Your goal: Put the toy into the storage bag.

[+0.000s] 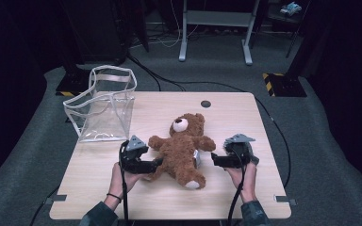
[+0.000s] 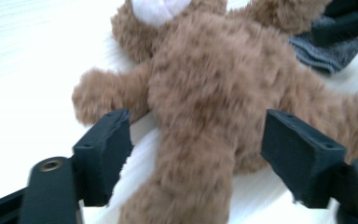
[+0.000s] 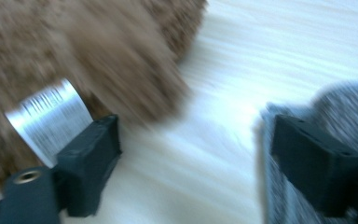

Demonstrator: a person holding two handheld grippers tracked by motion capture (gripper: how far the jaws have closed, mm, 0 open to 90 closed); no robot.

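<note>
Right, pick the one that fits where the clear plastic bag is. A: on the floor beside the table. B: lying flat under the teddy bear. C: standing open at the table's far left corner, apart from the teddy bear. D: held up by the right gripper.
C: the clear plastic bag stands open at the far left corner of the table, with bare wood between it and the teddy bear.

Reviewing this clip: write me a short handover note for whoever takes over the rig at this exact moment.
Left gripper: jaws open, straddling the teddy bear at its lower body and leg, pads not pressing.
Right gripper: jaws open over bare table, beside the bear's sewn-in label; holds nothing.
Bear lies flat at the table's middle. Clear plastic bag stands open at the far left corner. A small grey cloth piece lies by the right gripper.
Done: nothing bagged. Left: probably grip the bear and move it to the bag.
</note>
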